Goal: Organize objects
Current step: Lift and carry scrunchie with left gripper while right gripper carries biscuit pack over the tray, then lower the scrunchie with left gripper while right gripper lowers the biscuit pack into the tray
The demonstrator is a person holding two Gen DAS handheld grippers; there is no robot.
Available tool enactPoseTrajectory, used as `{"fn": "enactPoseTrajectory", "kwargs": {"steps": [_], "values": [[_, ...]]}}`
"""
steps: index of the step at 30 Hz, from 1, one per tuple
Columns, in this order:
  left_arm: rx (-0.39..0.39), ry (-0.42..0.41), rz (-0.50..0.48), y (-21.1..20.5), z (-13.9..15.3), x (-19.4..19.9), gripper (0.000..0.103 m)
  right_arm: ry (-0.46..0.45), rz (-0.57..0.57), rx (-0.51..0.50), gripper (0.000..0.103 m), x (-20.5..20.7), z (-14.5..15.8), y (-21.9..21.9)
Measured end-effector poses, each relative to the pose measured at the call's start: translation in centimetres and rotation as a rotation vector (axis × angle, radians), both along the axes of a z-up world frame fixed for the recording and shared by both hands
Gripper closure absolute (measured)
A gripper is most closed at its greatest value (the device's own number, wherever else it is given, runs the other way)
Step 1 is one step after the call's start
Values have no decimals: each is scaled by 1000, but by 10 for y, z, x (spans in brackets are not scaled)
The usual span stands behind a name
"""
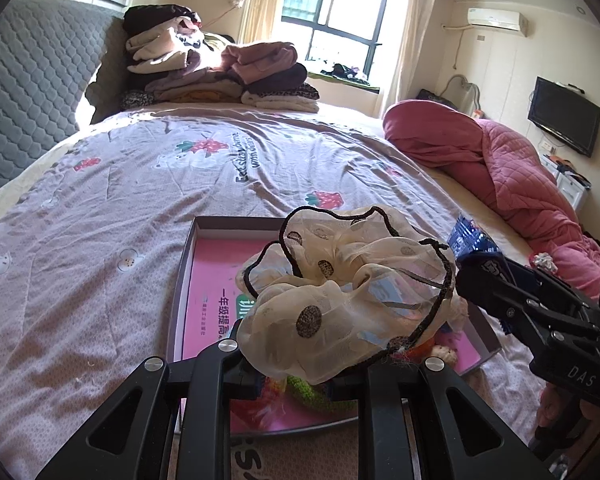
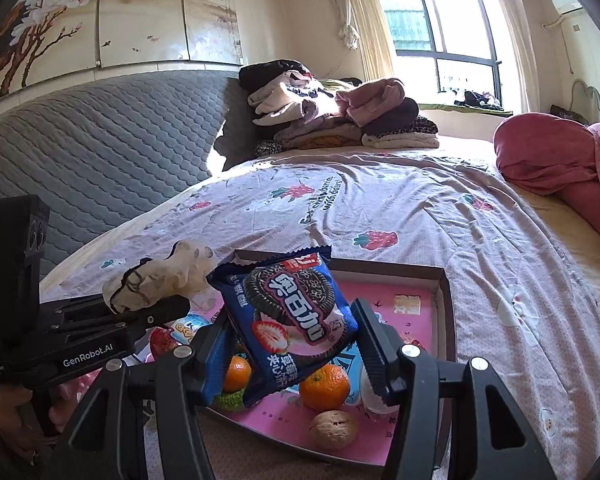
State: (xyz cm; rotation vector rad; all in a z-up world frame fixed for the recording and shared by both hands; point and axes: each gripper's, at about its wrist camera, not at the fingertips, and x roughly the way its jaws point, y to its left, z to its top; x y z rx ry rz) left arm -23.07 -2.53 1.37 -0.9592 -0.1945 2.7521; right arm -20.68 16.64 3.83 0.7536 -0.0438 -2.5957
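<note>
— Strawberry-print bedsheet [image 1: 100, 240] carries a pink-lined box [image 2: 446, 292]. What's held?
— Left gripper [image 1: 324, 354] has its fingers clamped on a cream dotted scrunchie [image 1: 348, 288], above the box.
— Right gripper [image 2: 296, 344]?
— Fingers closed on a blue cookie packet [image 2: 296, 320], over two tangerines [image 2: 325, 388] and a walnut [image 2: 333, 429].

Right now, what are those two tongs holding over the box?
Left tongs shut on cream scrunchie. Right tongs gripping cookie packet. Both above the pink-lined box; tangerines, walnut beneath.
</note>
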Motion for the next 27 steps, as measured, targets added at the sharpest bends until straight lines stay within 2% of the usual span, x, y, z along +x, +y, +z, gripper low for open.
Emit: {"fn": "enactPoseTrajectory", "kwargs": {"steps": [16, 27], "values": [[16, -14, 21, -7, -10, -40, 81, 9, -26, 54, 47, -26, -14, -18], [9, -64, 53, -15, -29, -58, 81, -32, -34, 109, 47, -42, -40, -32]]}}
